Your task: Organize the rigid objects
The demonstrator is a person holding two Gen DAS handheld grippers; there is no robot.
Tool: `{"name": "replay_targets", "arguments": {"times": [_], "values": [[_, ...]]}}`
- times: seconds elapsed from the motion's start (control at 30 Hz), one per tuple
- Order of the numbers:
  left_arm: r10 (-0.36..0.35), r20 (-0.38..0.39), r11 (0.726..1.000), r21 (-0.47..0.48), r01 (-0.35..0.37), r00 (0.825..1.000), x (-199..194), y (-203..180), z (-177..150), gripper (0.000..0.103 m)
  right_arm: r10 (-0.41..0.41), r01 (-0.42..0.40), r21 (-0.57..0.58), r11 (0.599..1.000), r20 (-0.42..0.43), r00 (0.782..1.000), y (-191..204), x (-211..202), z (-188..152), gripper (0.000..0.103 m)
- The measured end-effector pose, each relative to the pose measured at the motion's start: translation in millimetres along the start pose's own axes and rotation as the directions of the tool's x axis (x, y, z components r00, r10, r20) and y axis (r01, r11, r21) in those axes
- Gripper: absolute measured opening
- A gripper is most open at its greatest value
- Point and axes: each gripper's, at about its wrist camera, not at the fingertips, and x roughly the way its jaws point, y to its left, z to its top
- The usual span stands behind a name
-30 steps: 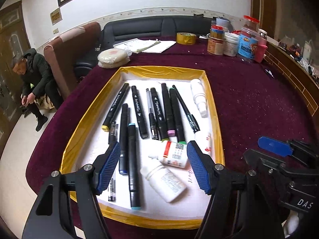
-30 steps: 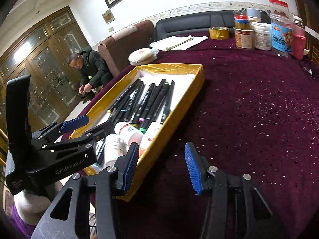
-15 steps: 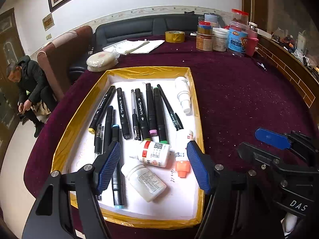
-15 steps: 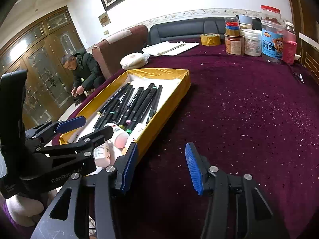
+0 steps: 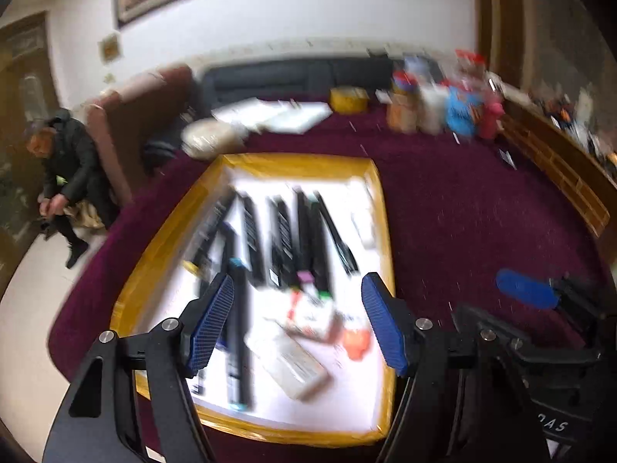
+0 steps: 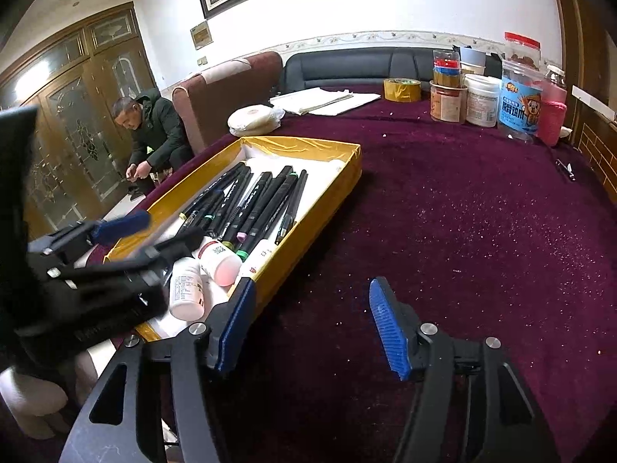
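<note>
Not much writing can be made out tbh: Chinese characters are printed on the blue-labelled jar (image 6: 518,110) at the far right of the table (image 6: 462,212), too small to read. The markers (image 6: 250,204) are lined up in the gold-edged tray (image 6: 327,208), with white pill bottles (image 6: 186,287) lying at its near end. The left hand-held gripper (image 5: 299,326) is held spread over those bottles, pinching nothing. The right hand-held gripper (image 6: 312,330) is spread too, over bare maroon cloth just right of the tray. A tape roll (image 6: 401,90) is parked far back.
</note>
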Motion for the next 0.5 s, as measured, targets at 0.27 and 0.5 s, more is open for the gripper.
{"name": "replay_targets", "arguments": {"times": [0.27,0.5], "values": [[0.224,0.349,0.968,-0.189,-0.166,0.91,-78,37,19,0.103,-0.071,0.082,-0.062,0.995,0.167,0.983,16,-31,14,0.056],[0.11,0.402,0.954,-0.299,0.017,0.909,-87,58,40,0.103,-0.252,0.265,0.039,0.964,0.463,0.85,31,-64,26,0.102]]}}
